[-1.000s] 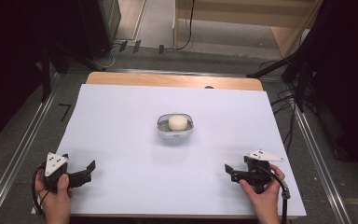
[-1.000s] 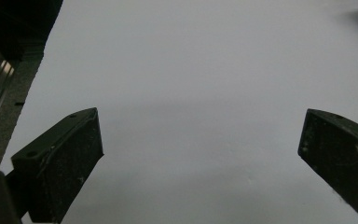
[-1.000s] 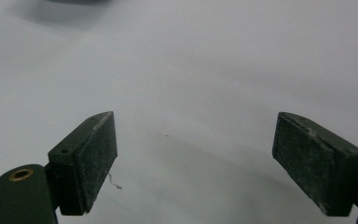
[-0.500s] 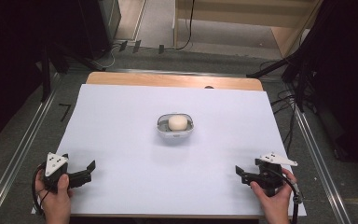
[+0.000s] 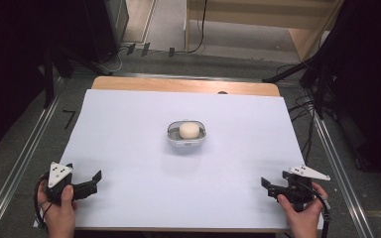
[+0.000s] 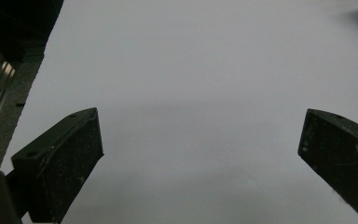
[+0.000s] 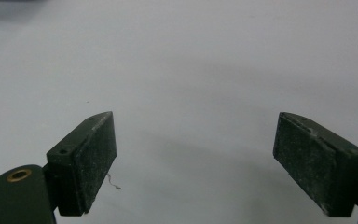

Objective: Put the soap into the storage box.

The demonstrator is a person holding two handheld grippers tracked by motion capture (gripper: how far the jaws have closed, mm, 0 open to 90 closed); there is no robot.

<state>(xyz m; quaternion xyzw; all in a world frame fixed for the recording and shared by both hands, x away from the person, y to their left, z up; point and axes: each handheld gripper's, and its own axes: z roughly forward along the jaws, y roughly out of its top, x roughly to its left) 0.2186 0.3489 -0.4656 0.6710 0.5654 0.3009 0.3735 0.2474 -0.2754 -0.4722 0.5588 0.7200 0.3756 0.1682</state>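
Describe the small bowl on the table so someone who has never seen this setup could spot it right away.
Start at the white-covered table and look to its middle. There sits a small clear rounded bowl holding a pale cream ball. It stands alone, well apart from the two black grippers near the front corners.

Bench (image 5: 129, 124) covered by a white sheet; bare wooden edge (image 5: 183, 85) along the far side. Grey carpeted floor (image 5: 25, 134) around it, metal rails (image 5: 20, 163) on both sides. Black cables (image 5: 302, 106) trail at far right. Dark curtains (image 5: 10, 59) left and right; pale wooden furniture (image 5: 258, 15) beyond.
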